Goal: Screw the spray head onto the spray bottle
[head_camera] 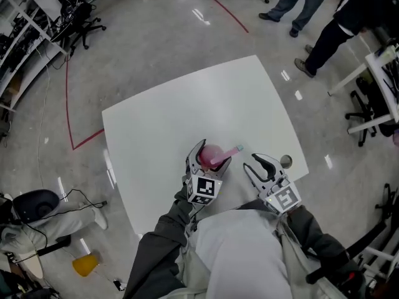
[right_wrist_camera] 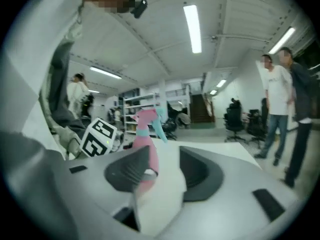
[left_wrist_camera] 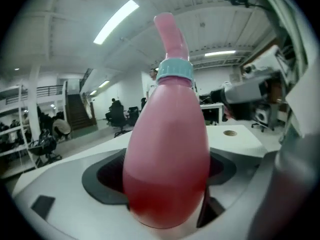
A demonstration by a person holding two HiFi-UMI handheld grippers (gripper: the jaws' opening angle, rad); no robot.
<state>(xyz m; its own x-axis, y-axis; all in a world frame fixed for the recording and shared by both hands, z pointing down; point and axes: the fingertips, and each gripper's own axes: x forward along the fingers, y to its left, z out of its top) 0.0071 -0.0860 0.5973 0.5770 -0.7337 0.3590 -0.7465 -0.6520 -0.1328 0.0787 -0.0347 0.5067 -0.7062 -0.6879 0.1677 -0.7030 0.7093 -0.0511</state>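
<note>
A pink spray bottle (head_camera: pixel 211 156) stands on the white table (head_camera: pixel 187 111), near the front edge. Its pink spray head (left_wrist_camera: pixel 171 31) sits on the neck over a teal collar (left_wrist_camera: pixel 174 70), nozzle pointing right in the head view. My left gripper (head_camera: pixel 211 159) has its jaws wide around the bottle's belly (left_wrist_camera: pixel 167 164), and the pads press on both sides. My right gripper (head_camera: pixel 251 162) hovers just right of the bottle, jaws a little apart with only bare table between them (right_wrist_camera: pixel 167 171). In the right gripper view the bottle (right_wrist_camera: pixel 145 134) shows beyond the left pad.
A small round hole (head_camera: pixel 286 161) lies in the table close to the right gripper. Two people (head_camera: pixel 324 17) stand beyond the far right corner. Office chairs (head_camera: pixel 368 111) and desks ring the room. A yellow object (head_camera: pixel 85 265) lies on the floor at lower left.
</note>
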